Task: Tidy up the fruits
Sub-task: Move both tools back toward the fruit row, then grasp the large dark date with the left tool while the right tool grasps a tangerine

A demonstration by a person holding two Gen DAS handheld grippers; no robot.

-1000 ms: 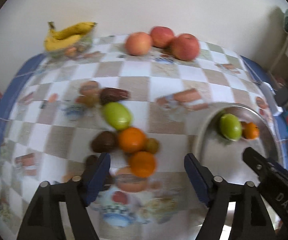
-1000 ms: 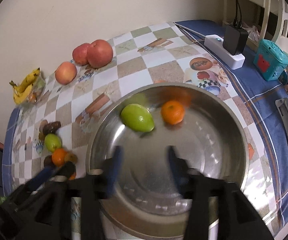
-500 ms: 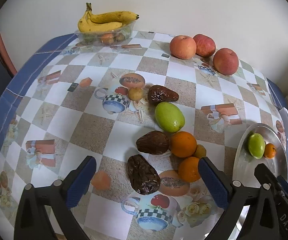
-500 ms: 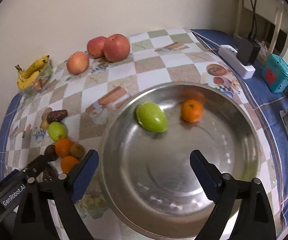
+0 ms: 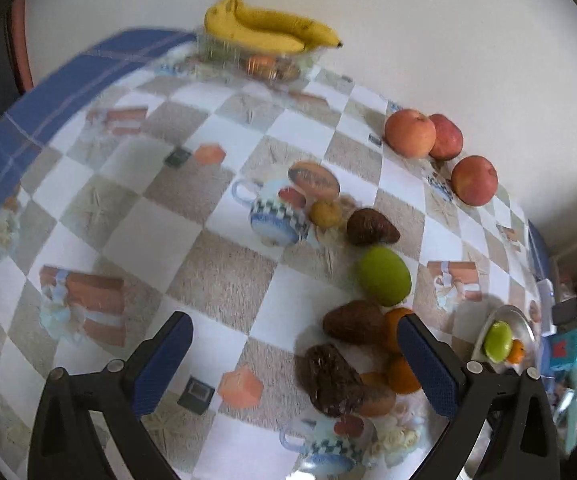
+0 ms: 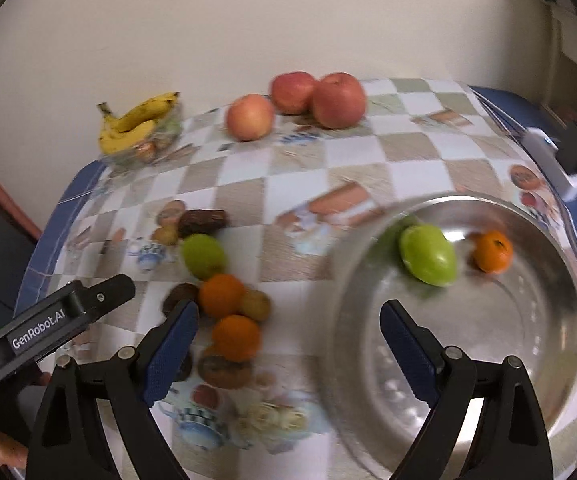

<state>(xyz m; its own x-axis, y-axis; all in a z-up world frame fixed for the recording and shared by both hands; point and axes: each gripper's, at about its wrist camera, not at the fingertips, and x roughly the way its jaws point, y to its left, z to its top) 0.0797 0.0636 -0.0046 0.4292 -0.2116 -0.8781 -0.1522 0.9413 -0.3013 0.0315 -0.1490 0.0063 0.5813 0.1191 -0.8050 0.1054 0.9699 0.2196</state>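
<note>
A steel bowl (image 6: 528,360) holds a green mango (image 6: 427,255) and a small orange (image 6: 492,251); the bowl also shows at the far right of the left wrist view (image 5: 524,322). On the checked cloth lies a cluster: a green mango (image 5: 384,275), oranges (image 6: 221,295) (image 6: 235,338), brown fruits (image 5: 354,322) (image 5: 331,379) (image 5: 370,227). Three apples (image 5: 409,133) and bananas (image 5: 266,32) lie at the back. My left gripper (image 5: 294,364) is open and empty above the cluster. My right gripper (image 6: 290,354) is open and empty between cluster and bowl.
The bananas rest on a clear tray of small fruits (image 5: 272,66). A white power strip with a black plug (image 6: 556,160) and a teal box (image 5: 564,350) lie right of the bowl. The blue cloth border (image 5: 48,92) marks the table's left edge.
Both grippers have swung left. The right one opened wide and moved from over the bowl toward the cluster. The left view turned so the cluster sits further right.
</note>
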